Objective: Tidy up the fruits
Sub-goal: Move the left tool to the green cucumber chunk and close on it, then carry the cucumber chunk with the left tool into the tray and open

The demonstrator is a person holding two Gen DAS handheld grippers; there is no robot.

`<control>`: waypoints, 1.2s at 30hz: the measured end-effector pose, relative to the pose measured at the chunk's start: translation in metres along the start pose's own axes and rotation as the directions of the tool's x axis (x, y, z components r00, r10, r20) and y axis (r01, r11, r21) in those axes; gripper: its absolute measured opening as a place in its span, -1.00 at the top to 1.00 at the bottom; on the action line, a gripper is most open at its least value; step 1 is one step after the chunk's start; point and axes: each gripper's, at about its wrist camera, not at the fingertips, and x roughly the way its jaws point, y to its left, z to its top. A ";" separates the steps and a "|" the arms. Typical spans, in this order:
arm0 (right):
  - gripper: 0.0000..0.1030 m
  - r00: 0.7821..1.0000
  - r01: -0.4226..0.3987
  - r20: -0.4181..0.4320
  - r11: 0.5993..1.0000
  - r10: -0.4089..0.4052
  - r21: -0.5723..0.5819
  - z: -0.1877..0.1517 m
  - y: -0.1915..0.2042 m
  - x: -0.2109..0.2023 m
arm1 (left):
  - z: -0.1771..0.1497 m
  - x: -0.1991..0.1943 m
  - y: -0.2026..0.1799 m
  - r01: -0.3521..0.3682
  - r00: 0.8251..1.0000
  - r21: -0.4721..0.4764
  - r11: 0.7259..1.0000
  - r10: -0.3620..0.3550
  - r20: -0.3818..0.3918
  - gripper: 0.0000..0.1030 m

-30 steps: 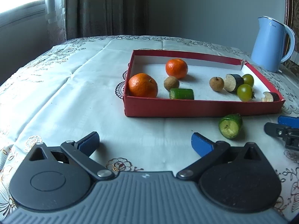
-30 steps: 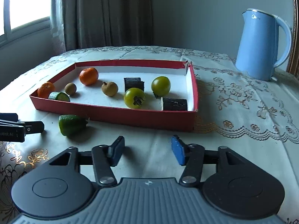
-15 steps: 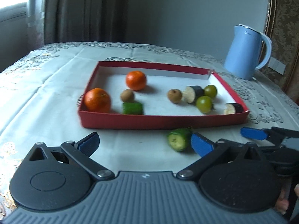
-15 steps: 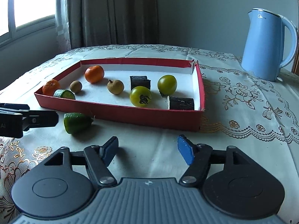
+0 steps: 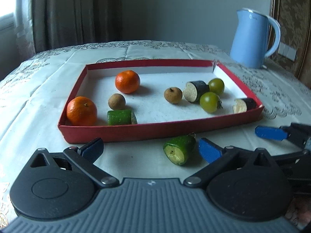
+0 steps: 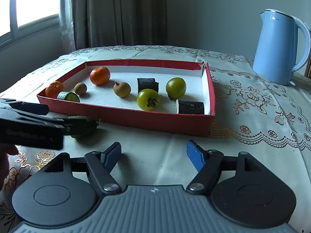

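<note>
A cucumber piece (image 5: 179, 149) lies on the tablecloth just outside the front wall of the red tray (image 5: 155, 131). My left gripper (image 5: 150, 149) is open, and the cucumber piece sits between its fingers, close to the right one. The tray holds two mandarins (image 5: 127, 81), two longans (image 5: 173, 95), two green tomatoes (image 5: 210, 102), another cucumber piece (image 5: 121, 117) and two eggplant pieces (image 5: 196, 91). My right gripper (image 6: 154, 153) is open and empty in front of the tray (image 6: 155, 120). In the right wrist view the left gripper partly hides the cucumber piece (image 6: 85, 126).
A blue electric kettle (image 5: 252, 38) stands behind the tray at the back right, also in the right wrist view (image 6: 278, 46). A lace tablecloth (image 6: 262, 116) covers the table. A curtain and a window are at the back left.
My left gripper has moved right and forward, so the cucumber piece outside the tray now lies between its fingers. The right gripper has edged closer to the tray.
</note>
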 end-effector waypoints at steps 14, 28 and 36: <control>-0.49 1.000 -0.008 -0.001 1.000 0.008 0.001 0.000 -0.002 0.000 | -0.001 0.004 0.001 0.115 0.993 -0.002 0.993 -0.115 -0.006 -0.13; -0.50 1.000 -0.010 -0.001 1.000 0.010 0.002 0.000 -0.001 0.000 | -0.008 -0.005 -0.013 0.135 0.991 0.087 0.987 -0.136 0.010 0.41; -0.50 1.000 -0.009 -0.001 1.000 0.009 0.001 0.000 -0.001 0.000 | 0.004 -0.040 -0.002 0.101 0.985 0.106 0.989 -0.115 0.129 0.41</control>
